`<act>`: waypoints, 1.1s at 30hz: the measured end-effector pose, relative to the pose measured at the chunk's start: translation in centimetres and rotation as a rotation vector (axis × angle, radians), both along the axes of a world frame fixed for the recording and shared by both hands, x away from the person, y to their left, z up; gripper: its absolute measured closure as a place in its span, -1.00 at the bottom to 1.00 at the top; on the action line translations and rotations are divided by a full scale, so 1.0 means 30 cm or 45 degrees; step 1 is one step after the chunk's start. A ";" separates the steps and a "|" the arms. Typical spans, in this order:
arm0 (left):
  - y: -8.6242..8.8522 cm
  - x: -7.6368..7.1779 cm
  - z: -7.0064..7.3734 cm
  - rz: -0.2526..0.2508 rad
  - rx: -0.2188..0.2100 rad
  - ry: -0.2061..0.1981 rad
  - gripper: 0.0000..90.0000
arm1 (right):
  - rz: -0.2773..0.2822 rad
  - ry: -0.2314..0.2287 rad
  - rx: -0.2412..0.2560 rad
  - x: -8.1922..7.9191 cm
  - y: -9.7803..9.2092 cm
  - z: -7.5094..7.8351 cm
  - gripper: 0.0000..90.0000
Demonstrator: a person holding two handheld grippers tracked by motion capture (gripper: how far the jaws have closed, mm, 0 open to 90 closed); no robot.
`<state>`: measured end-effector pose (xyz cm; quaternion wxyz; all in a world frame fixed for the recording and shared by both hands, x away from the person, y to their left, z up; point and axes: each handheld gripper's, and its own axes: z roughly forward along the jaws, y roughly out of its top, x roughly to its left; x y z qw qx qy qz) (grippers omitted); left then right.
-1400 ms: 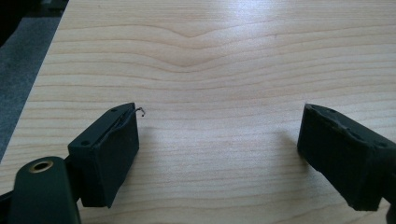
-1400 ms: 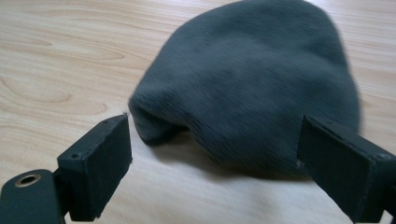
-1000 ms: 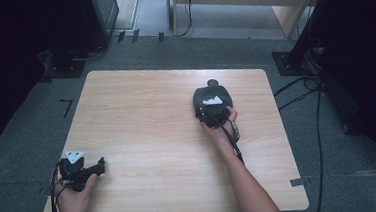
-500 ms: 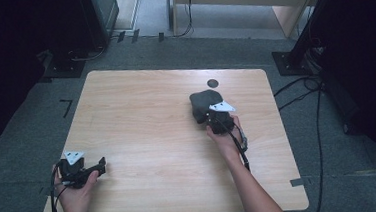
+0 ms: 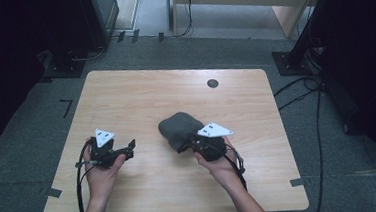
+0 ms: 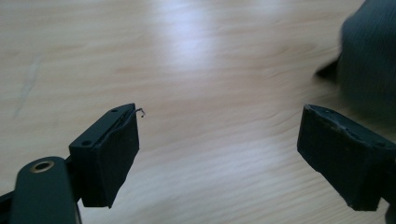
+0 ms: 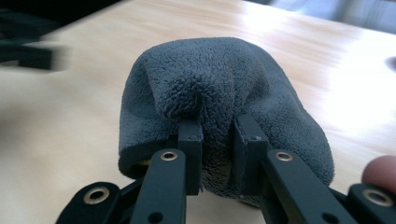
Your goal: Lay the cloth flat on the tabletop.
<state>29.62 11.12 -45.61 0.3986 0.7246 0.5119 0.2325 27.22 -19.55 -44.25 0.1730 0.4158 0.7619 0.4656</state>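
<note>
While the grey fleece cloth [image 5: 177, 128] lay bunched just ahead of the right gripper [image 5: 187, 145], that gripper's jaws pinched its near edge. The left gripper [image 5: 127, 148], jaws spread and empty, sat well apart, with the cloth off toward its front right.

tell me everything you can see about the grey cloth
The grey cloth looks like soft fleece, bunched into a rounded heap rather than spread flat. It rests on the wooden table, near the middle and toward the person's side. The right tongs are shut on a fold at its near edge. Nothing else touches it.
</note>
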 end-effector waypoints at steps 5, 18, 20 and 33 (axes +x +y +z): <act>-0.113 -0.019 -0.023 -0.131 0.010 -0.005 -0.69 | -0.100 0.040 0.021 -0.007 -0.013 -0.027 0.43; -0.172 -0.053 -0.067 -0.328 -0.087 0.047 -0.51 | -0.248 0.099 0.062 0.005 -0.102 -0.053 0.27; -0.199 -0.083 -0.055 -0.450 -0.130 0.033 -0.46 | -0.212 0.118 0.057 0.004 -0.077 -0.074 0.30; -0.297 -0.127 -0.105 -0.405 0.112 0.015 0.22 | -0.208 0.081 -0.030 -0.001 -0.052 -0.090 0.17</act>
